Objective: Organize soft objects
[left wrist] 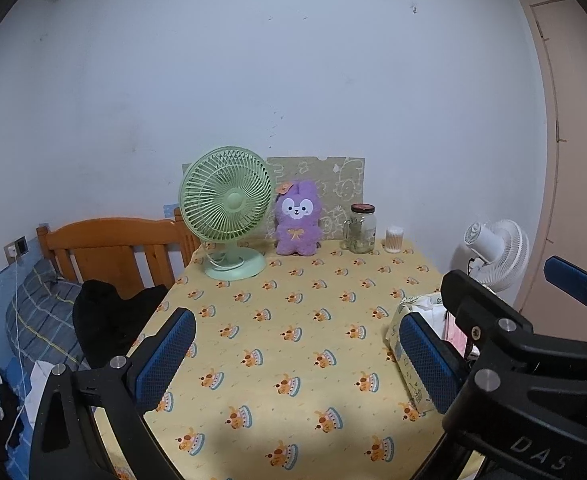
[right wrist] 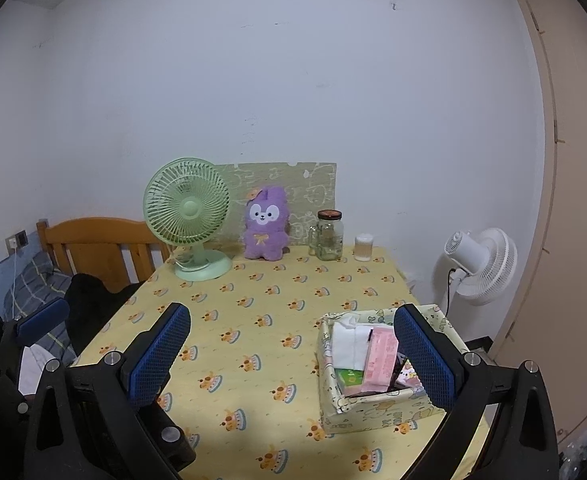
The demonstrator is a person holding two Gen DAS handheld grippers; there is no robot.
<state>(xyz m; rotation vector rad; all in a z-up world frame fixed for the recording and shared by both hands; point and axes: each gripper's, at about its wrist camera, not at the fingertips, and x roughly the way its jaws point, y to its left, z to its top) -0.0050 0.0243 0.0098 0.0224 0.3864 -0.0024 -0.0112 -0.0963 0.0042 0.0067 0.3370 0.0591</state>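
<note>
A purple plush rabbit (left wrist: 296, 222) (right wrist: 264, 229) sits upright at the back of the table, leaning on a patterned board beside the green fan. A patterned fabric box (right wrist: 377, 404) (left wrist: 407, 354) stands on the table's right side, holding tissues, a pink pack and a green item. My left gripper (left wrist: 297, 356) hovers open over the near middle of the table, nothing between its blue pads. My right gripper (right wrist: 293, 354) is open too, its right finger (right wrist: 423, 354) in front of the box. The right gripper also shows at the right in the left wrist view.
A green desk fan (left wrist: 227, 210) stands back left on the yellow tablecloth (left wrist: 293, 320). A glass jar (left wrist: 360, 229) and a cotton swab tub (left wrist: 394, 239) sit back right. A wooden bed headboard (left wrist: 109, 248) and black clothing (left wrist: 109, 312) lie left; a white floor fan (right wrist: 479, 266) stands right.
</note>
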